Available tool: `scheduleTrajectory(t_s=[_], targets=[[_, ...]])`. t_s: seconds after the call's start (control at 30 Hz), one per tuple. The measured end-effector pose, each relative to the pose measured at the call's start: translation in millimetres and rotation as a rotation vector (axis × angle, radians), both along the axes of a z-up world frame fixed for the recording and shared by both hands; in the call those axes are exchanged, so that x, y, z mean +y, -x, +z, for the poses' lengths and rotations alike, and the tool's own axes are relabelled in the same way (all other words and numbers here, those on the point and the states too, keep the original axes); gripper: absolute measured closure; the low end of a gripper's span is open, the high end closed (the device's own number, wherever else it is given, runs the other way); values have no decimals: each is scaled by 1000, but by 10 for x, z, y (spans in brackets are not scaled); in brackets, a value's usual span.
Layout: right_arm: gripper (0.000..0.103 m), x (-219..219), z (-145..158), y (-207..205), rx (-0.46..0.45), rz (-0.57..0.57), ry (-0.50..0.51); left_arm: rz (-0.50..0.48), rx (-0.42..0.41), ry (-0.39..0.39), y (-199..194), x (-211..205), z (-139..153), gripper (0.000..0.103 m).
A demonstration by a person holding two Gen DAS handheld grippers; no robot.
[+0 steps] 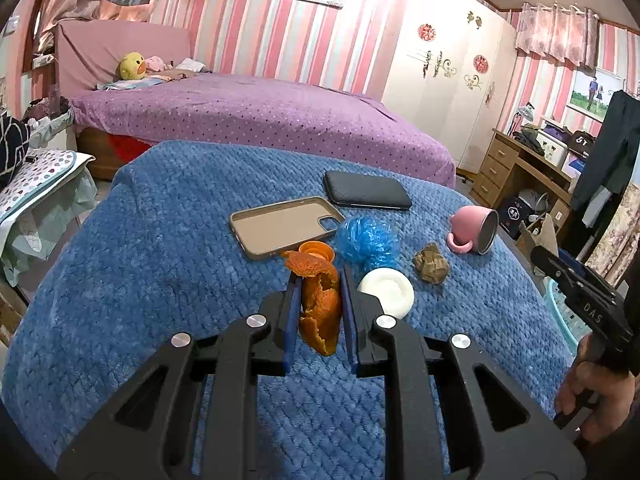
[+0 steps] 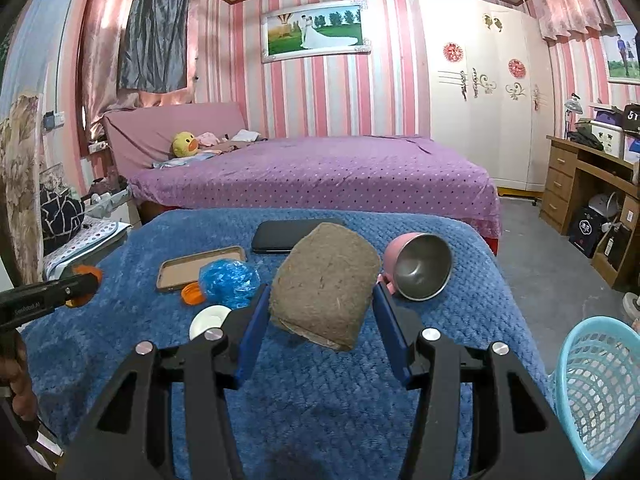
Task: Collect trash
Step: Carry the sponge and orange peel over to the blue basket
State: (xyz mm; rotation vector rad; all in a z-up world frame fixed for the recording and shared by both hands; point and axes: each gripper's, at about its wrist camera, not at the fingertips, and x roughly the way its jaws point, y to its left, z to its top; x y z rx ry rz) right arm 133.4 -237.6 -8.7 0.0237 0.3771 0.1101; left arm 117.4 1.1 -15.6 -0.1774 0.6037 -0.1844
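Left claw [image 1: 320, 300] is pinching a curled strip of orange peel [image 1: 320, 312] between its blue pads, jaws nearly together, peel hanging clear above the blue blanket [image 1: 120, 280]. Right claw [image 2: 316, 316] is standing about half spread, both pads pressing the flanks of a brown fibrous wad [image 2: 324, 280], which is riding lifted above the same blanket.

Handling, judged: peel is light, limp and slightly slick; gripping mid-strip across the thick rind is looking safest. Wad appears soft and compressible, light; holding across its middle is suiting it.

Remaining on the blanket: blue plastic bag [image 1: 368, 240], crumpled brown paper [image 1: 431, 266], white lid [image 1: 390, 292], orange cap [image 1: 318, 250]. Light blue basket [image 2: 596, 392] is sitting just beside the blanket's right edge, near the right claw.
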Motion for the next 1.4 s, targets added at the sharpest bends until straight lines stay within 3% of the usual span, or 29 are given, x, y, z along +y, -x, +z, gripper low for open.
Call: scheduleTrajectory(t_s=[0.57, 0.8, 0.9, 1.07, 1.17, 1.23, 1.4], targets=[[51, -262, 79, 101, -12, -51, 0, -22, -9, 3, 4, -193, 3, 85], [51, -602, 171, 284, -31, -101, -7, -86, -30, 7, -28, -494, 54, 85], [50, -845, 184, 376, -29, -145, -10, -121, -26, 9, -70, -723, 42, 85], [50, -1355, 61, 422, 55, -194, -77, -223, 1, 17, -113, -1191, 26, 85], [50, -1529, 69, 552, 46, -230, -36, -245, -14, 18, -110, -1470, 89, 85], [50, -1657, 39, 641, 58, -261, -8, -285, -29, 11, -83, -1756, 156, 85], [50, -2127, -5, 860, 77, -317, -57, -384, -43, 9, 3, -2416, 274, 85]])
